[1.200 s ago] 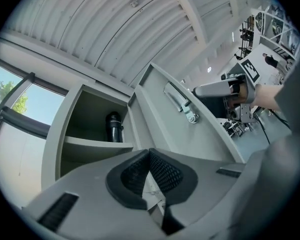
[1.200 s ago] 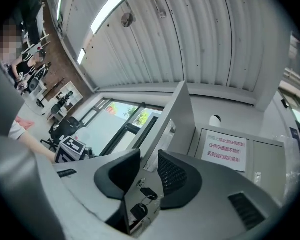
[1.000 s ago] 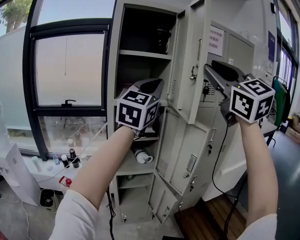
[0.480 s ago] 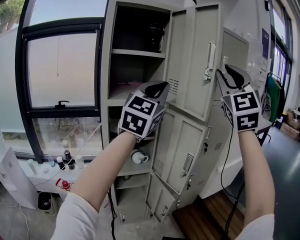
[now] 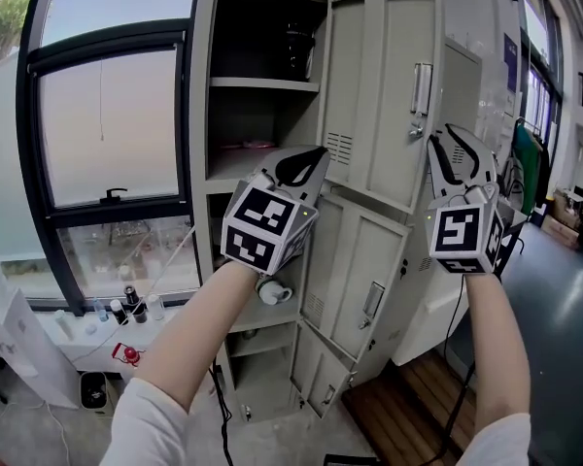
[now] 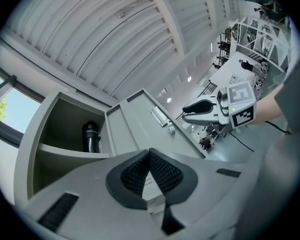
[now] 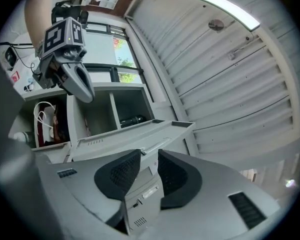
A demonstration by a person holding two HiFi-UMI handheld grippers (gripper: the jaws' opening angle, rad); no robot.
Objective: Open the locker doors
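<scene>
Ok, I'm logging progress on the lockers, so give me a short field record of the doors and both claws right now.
locker: tall grey unit beside the window
top door: swung open
middle door: open
bottom door: open
top compartment: dark bottle
lower shelf: white mug
left claw: shut, holding nothing, raised before the open compartments
right claw: open, holding nothing, raised right of the top door

White short sleeves [image 5: 144,417] at five and seven o'clock; the grey left gripper [image 5: 306,163] and right gripper [image 5: 459,151] bear black-and-white marker cubes [image 5: 262,226].
</scene>
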